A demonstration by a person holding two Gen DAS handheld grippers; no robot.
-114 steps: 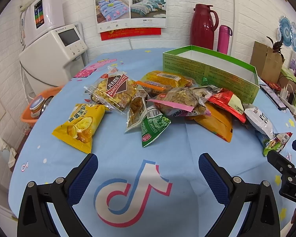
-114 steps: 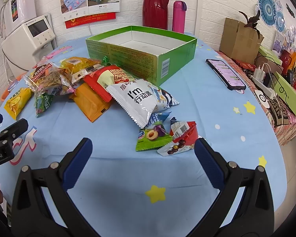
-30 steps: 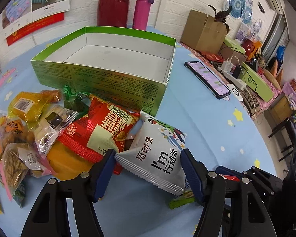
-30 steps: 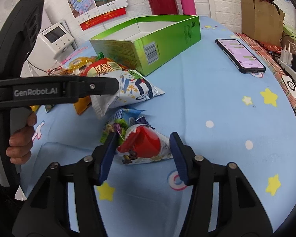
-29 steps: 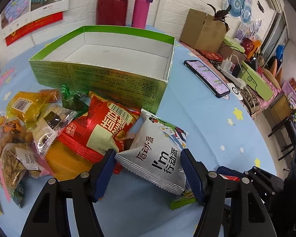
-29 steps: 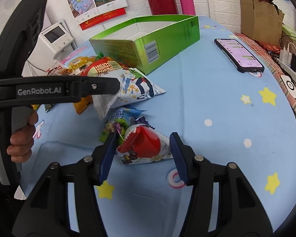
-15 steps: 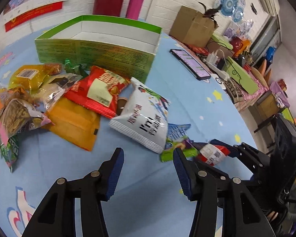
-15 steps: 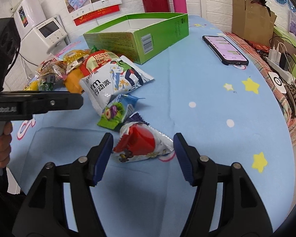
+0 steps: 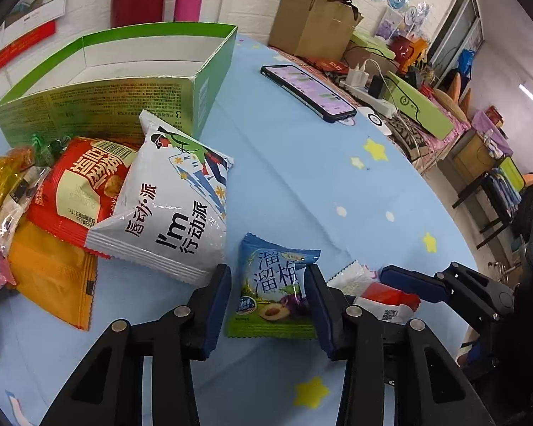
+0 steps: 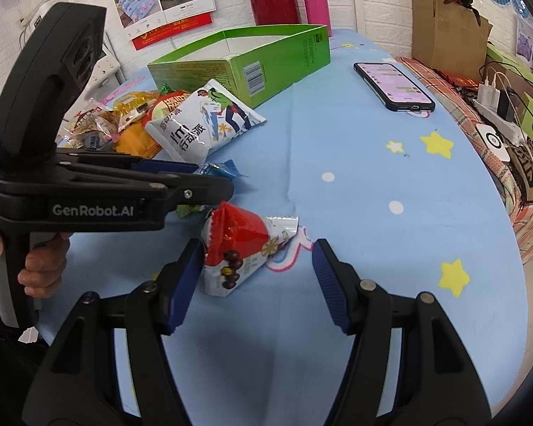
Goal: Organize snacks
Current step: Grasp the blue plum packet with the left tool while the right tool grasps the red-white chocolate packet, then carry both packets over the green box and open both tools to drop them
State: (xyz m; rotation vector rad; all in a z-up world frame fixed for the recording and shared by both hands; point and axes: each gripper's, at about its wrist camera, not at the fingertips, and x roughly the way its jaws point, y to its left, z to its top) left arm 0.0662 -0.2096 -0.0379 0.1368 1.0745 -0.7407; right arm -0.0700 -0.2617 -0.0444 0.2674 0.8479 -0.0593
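Straddling a blue-and-green plum candy packet (image 9: 275, 289) on the blue tablecloth (image 9: 302, 177), the left gripper (image 9: 268, 305) is seen with both pads at the packet's sides. Just right, a red-and-white chocolate packet (image 10: 240, 248) lies between the right gripper's (image 10: 254, 284) parted jaws, touched by the left pad only. Farther off, a white bag printed "I'm" (image 9: 170, 206) is propped on the snack pile before an open green box (image 9: 124, 78).
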